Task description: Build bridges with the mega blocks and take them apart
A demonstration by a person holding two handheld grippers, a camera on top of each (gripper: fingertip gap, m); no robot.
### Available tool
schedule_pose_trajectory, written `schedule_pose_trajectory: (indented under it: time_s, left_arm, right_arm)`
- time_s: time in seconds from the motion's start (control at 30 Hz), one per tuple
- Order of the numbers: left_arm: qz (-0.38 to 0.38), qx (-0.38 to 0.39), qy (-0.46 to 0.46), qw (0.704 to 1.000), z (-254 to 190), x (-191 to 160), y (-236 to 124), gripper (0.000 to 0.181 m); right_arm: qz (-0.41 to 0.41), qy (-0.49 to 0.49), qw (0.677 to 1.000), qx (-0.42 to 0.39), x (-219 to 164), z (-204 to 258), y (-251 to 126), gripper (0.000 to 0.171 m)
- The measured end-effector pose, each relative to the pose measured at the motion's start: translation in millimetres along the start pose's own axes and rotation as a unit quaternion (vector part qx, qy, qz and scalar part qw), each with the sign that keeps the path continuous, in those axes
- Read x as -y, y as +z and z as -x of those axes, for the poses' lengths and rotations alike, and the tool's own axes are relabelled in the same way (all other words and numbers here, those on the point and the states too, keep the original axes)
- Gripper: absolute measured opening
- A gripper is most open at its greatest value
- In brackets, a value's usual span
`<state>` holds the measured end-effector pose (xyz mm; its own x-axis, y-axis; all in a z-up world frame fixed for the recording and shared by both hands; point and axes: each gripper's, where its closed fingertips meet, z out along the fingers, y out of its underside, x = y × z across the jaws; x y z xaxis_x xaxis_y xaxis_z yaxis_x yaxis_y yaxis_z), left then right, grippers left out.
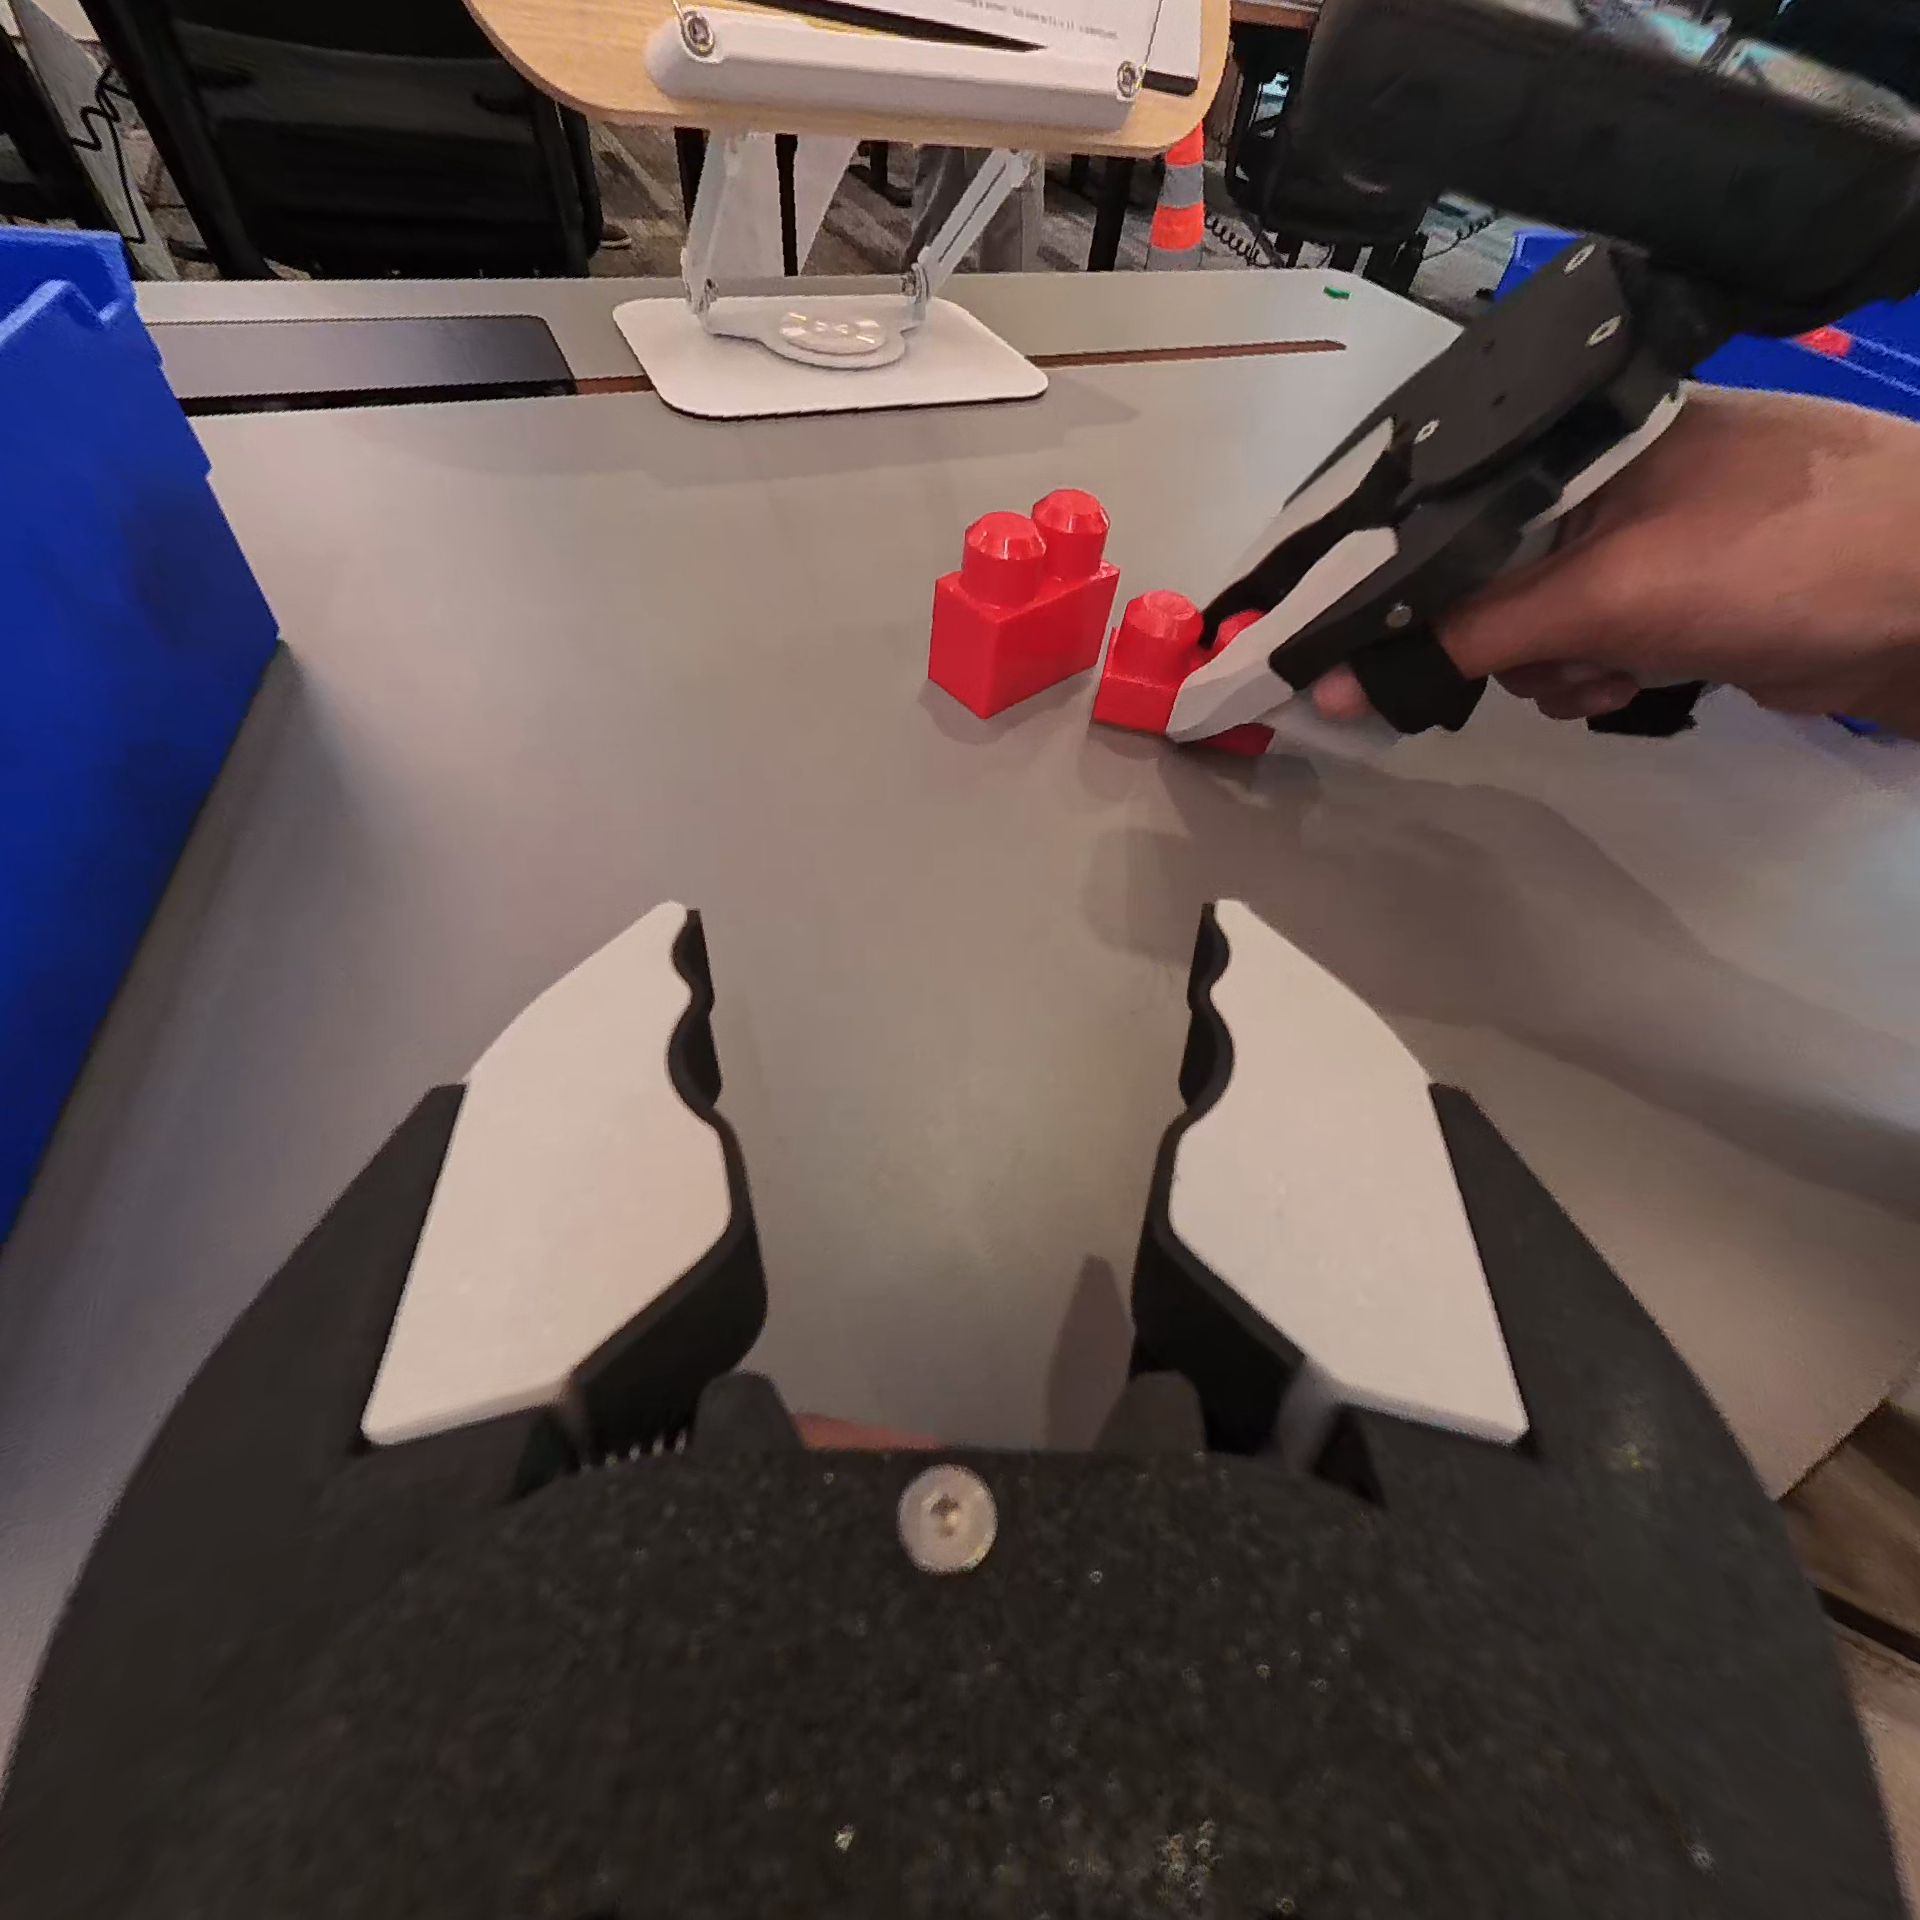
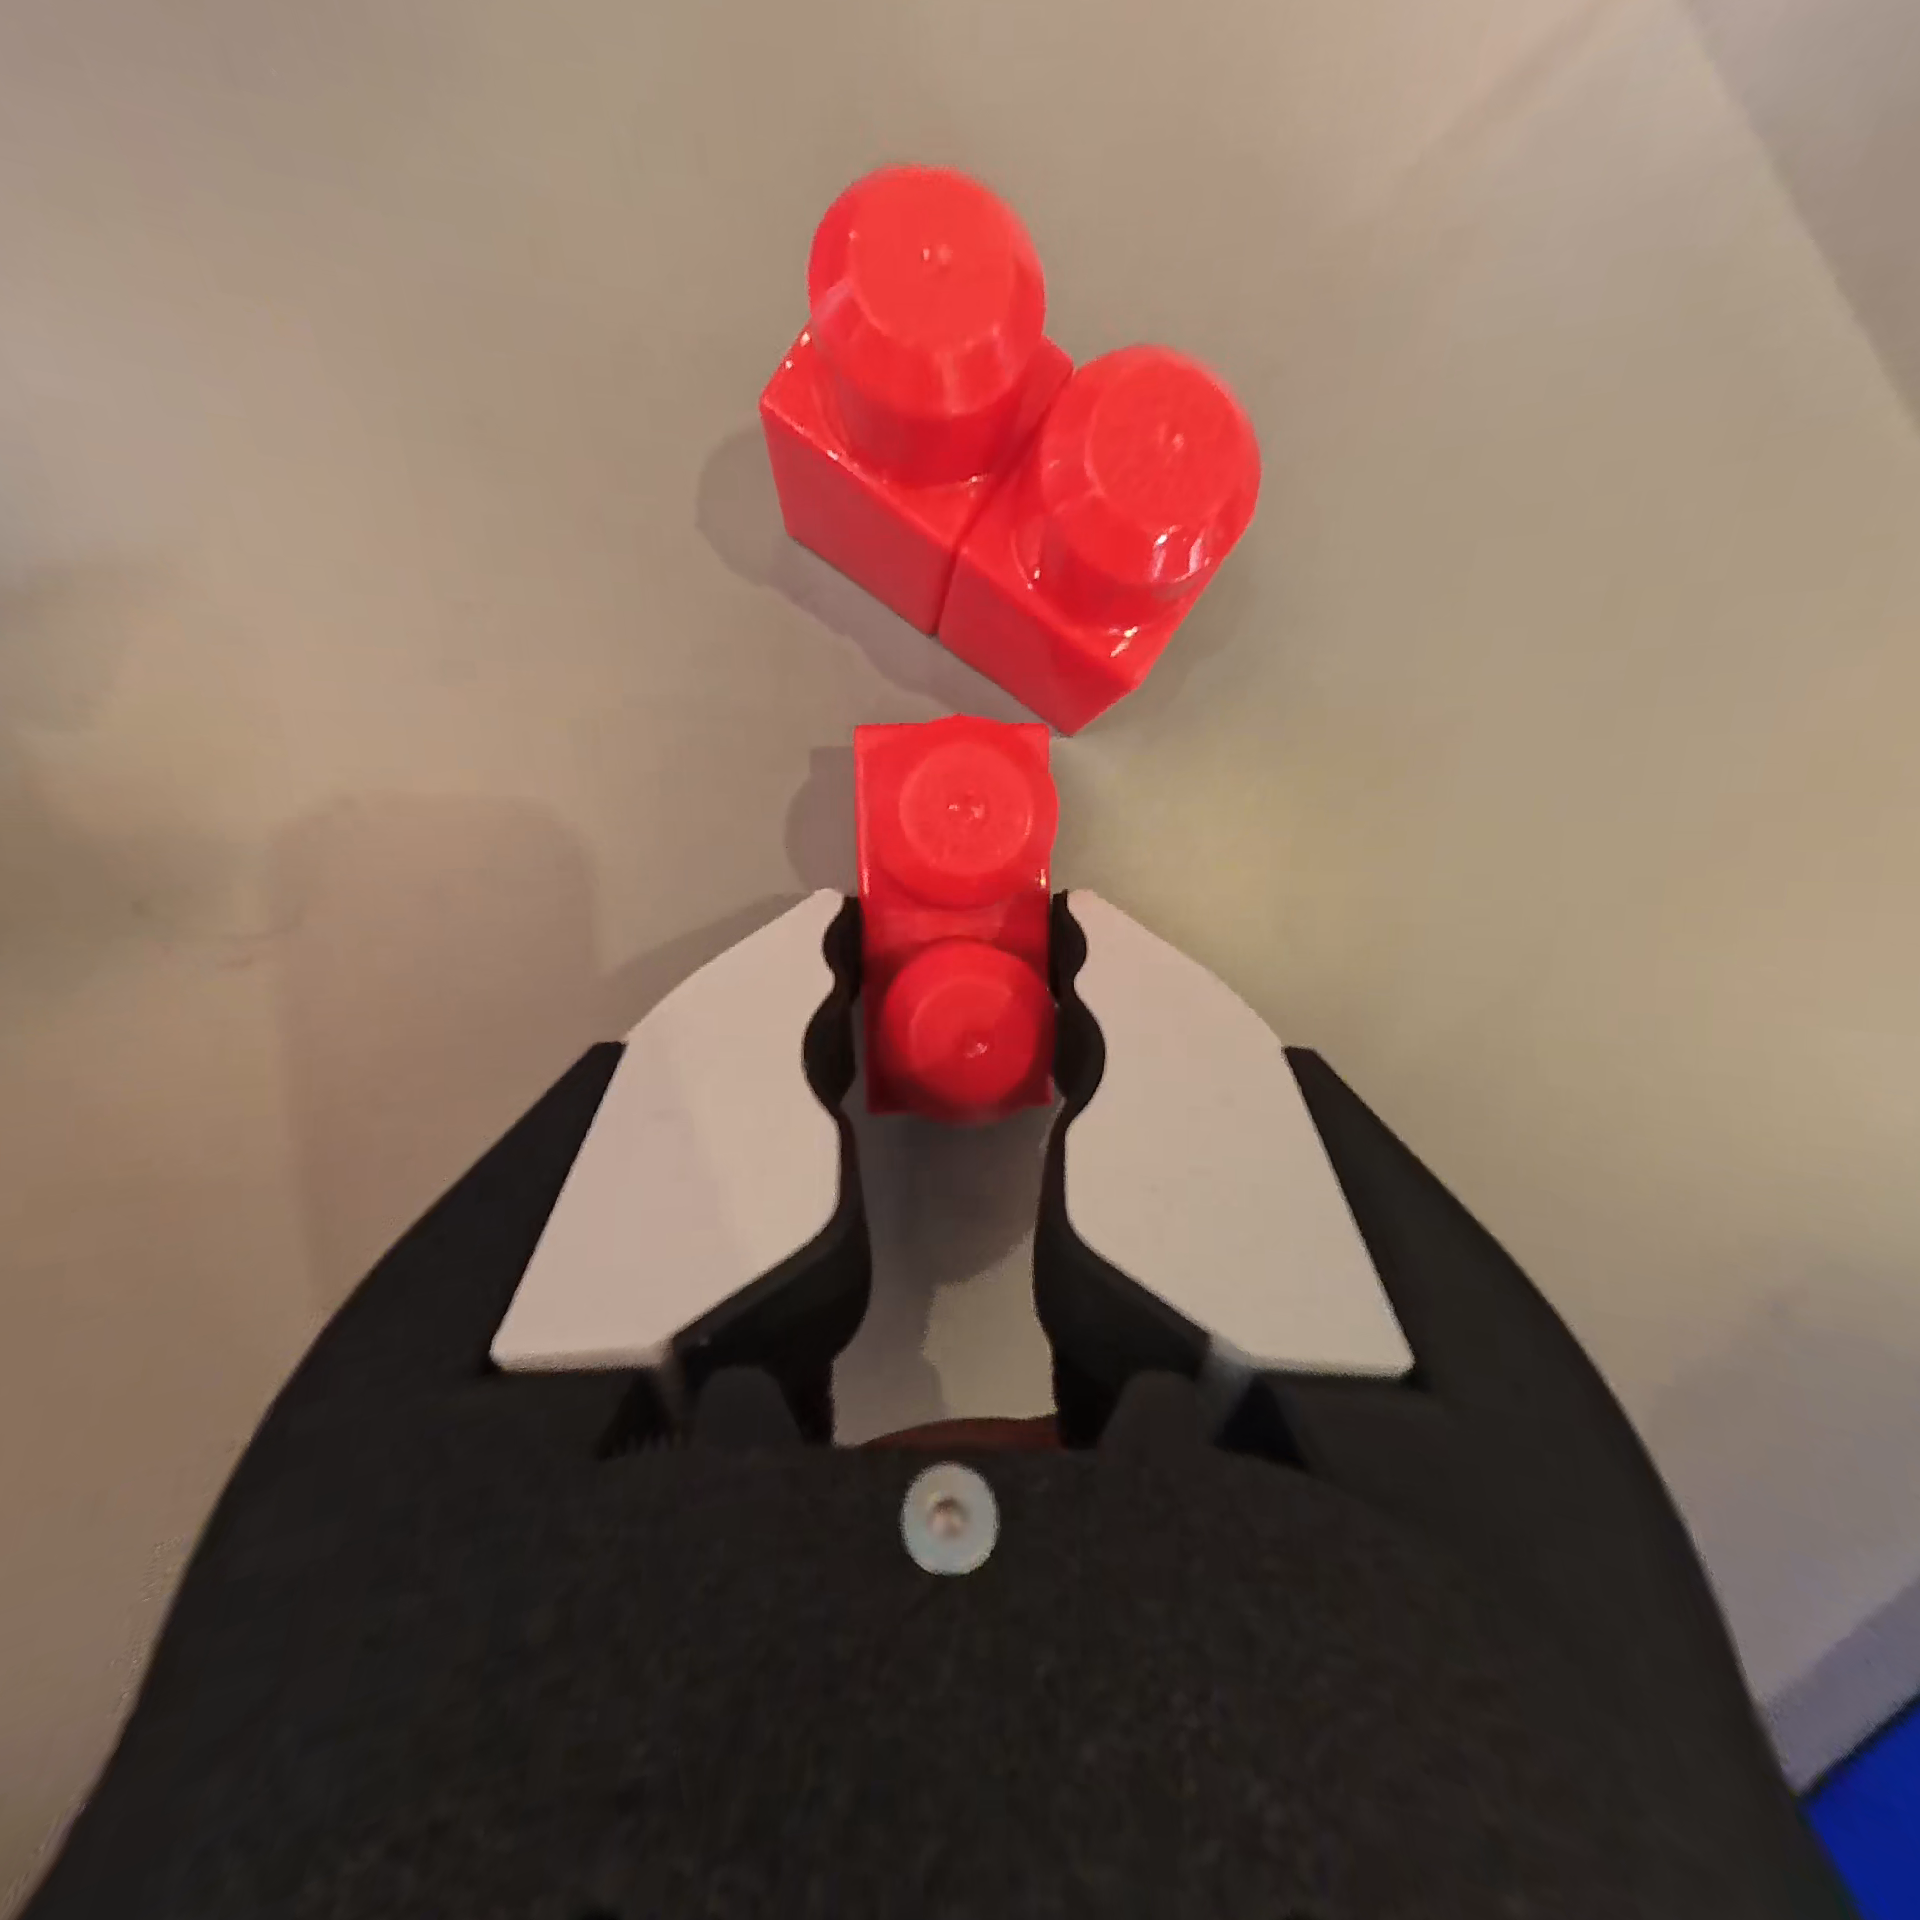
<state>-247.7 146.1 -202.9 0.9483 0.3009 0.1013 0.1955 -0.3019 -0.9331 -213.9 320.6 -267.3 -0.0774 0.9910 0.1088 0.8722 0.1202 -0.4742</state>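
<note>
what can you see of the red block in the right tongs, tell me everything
The red block is a glossy plastic two-stud piece, a narrow rectangular body with two round, bevel-topped studs in a row. It sits upright, studs up, low on the grey table; whether it rests there is unclear. The right tongs are closed on its long sides at the near stud, dark wavy pads against both walls. The far stud pokes out beyond the fingertips. Just beyond it stands another red block, close to it, contact unclear.

Grey table (image 1: 644,665), blue bin (image 1: 94,644) at left, white tablet stand (image 1: 831,343), orange traffic cone (image 1: 1179,197) behind
</note>
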Motion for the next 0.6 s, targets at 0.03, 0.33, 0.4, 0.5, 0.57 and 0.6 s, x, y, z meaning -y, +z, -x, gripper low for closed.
schedule_pose_trajectory:
  time_s: [0.03, 0.33, 0.4, 0.5, 0.57, 0.6]
  left_arm:
    - [0.001, 0.0, 0.0, 1.0, 0, 0, 0, 0.087]
    - [0.001, -0.006, 0.011, 1.0, -5, 2, 5, 0.086]
    - [0.0, -0.001, 0.015, 1.0, -4, 4, 8, 0.087]
    - [0.0, -0.004, 0.016, 1.0, -7, 5, 14, 0.089]
    - [0.005, -0.007, 0.021, 1.0, -9, 5, 20, 0.089]
    - [0.004, -0.008, 0.026, 1.0, -11, 5, 22, 0.089]
  right_arm:
    - [-0.002, -0.009, 1.0, 0.0, 0, -1, -2, 0.034]
    - [-0.102, -0.071, 0.99, -0.067, 4, -11, -70, 0.034]
    - [-0.129, -0.059, 0.986, -0.094, -4, -9, -87, 0.034]
    - [-0.169, -0.024, 0.977, -0.126, -20, -4, -106, 0.034]
    - [-0.184, 0.0, 0.973, -0.139, -33, 0, -113, 0.034]
    - [-0.189, 0.011, 0.972, -0.141, -38, 1, -115, 0.034]
